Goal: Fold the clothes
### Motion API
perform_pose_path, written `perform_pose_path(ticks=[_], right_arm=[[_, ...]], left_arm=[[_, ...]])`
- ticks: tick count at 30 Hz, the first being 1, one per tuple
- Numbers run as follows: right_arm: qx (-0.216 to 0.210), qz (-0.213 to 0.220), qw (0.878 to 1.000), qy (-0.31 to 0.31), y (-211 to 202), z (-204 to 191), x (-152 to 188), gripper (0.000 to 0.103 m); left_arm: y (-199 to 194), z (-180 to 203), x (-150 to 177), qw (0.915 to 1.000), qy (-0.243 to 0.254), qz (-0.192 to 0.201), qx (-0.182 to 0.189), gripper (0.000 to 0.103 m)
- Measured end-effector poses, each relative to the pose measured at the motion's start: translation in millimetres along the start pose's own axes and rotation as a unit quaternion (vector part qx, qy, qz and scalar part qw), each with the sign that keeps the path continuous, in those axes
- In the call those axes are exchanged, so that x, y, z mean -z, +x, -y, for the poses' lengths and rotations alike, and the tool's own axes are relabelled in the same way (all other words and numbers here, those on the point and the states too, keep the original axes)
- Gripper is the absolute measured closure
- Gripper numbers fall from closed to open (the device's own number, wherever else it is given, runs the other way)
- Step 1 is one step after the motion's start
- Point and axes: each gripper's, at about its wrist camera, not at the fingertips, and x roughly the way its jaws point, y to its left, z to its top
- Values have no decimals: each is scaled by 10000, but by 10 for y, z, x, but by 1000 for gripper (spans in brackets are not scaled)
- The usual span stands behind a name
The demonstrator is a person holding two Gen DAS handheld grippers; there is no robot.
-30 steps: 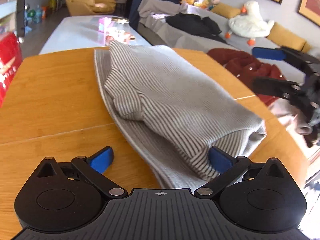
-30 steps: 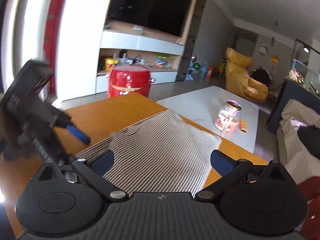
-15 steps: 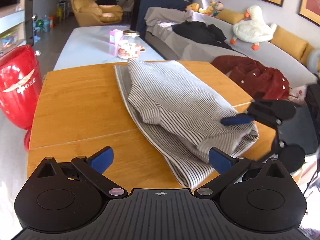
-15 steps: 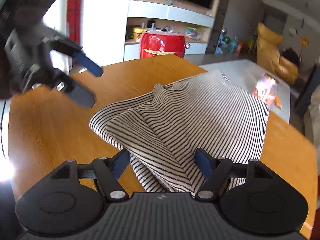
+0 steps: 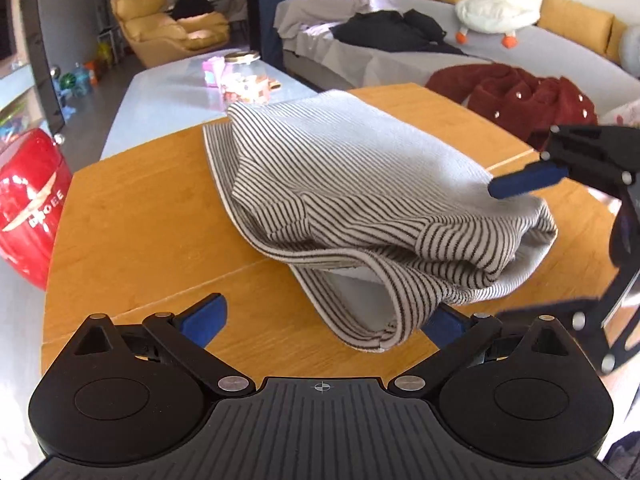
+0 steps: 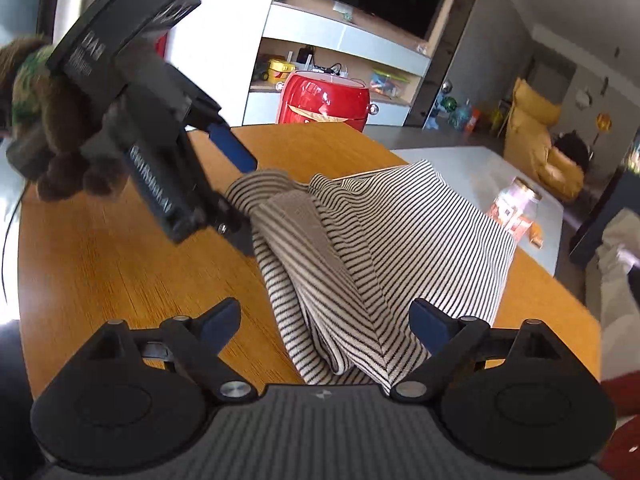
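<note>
On the round wooden table (image 5: pixel 132 216) my striped sweater (image 5: pixel 360 184) lies doubled over, upper layer bunched toward the near edge. Left wrist view: my left tongs (image 5: pixel 320 320) gape wide, one blue finger beside the hanging hem, the other clear over bare wood; nothing pinched. My right tongs (image 5: pixel 516 240) reach in from the right, upper finger resting on the top layer, lower finger blurred below; likely placed to take that thick folded corner.

Right wrist view: right tongs (image 6: pixel 324 320) spread wide, straddling the bunched end of the sweater (image 6: pixel 400 248), not clamped. Left tongs (image 6: pixel 236 192), held in a brown-gloved hand (image 6: pixel 60 168), meet the opposite corner, jaws apart. Both ends flanked, probably for a joint lift or another fold.

Room: red pot-shaped stool (image 6: pixel 324 100), pale coffee table with glass jar (image 5: pixel 240 76), grey sofa, plush goose (image 5: pixel 496 4), red fleece (image 5: pixel 520 96).
</note>
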Motion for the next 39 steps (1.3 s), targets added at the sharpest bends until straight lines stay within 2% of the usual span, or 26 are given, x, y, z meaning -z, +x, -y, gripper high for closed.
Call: perform_pose_path(ticks=[3, 6, 7, 8, 11, 14, 17, 20, 22, 24, 28, 34, 37, 39], right_arm=[[457, -32, 9970, -631, 89, -148, 90, 9], [889, 152, 9928, -791, 224, -160, 74, 11], [935, 111, 9924, -787, 289, -130, 51, 24], [978, 67, 9921, -781, 354, -98, 29, 44], [871, -64, 9926, -848, 477, -17, -34, 65], [677, -220, 9929, -954, 427, -2, -90, 73], [368, -344, 9933, -1043, 189, 5, -209, 74], [-5, -450, 9927, -1120, -149, 8, -363, 75], [-253, -520, 9914, -1171, -375, 10, -465, 75], [-501, -589, 9895, -1221, -600, 11, -568, 75], [-996, -727, 9836, -1318, -1052, 15, -772, 76], [-1322, -888, 9741, -1605, -459, 232, -869, 75], [-1482, -968, 9686, -1747, -156, 341, -916, 75], [-1588, -1020, 9646, -1842, 46, 414, -947, 75]], left_arm=[[-34, -81, -45, 9992, -353, 76, 150, 0], [-12, -139, -86, 9969, -716, 67, 310, 0], [-5, -150, -98, 9961, -809, 69, 348, 0], [1, -163, -108, 9954, -876, 76, 381, 0], [-72, -208, -124, 9938, -976, 157, 508, 0], [-187, -272, -140, 9914, -1079, 297, 685, 0], [-398, -416, -207, 9854, -1232, 653, 978, 0], [-403, -478, -358, 9883, -1039, 813, 772, 0], [-242, -437, -450, 9922, -742, 711, 707, 0], [-4, -397, -496, 9942, -553, 454, 805, 0], [386, -344, -431, 9971, -180, -15, 739, 0], [401, -244, -196, 9928, 249, -207, 1150, 0], [269, -362, -117, 9943, 199, -136, 1036, 0], [128, -537, -73, 9964, -101, -47, 844, 0]])
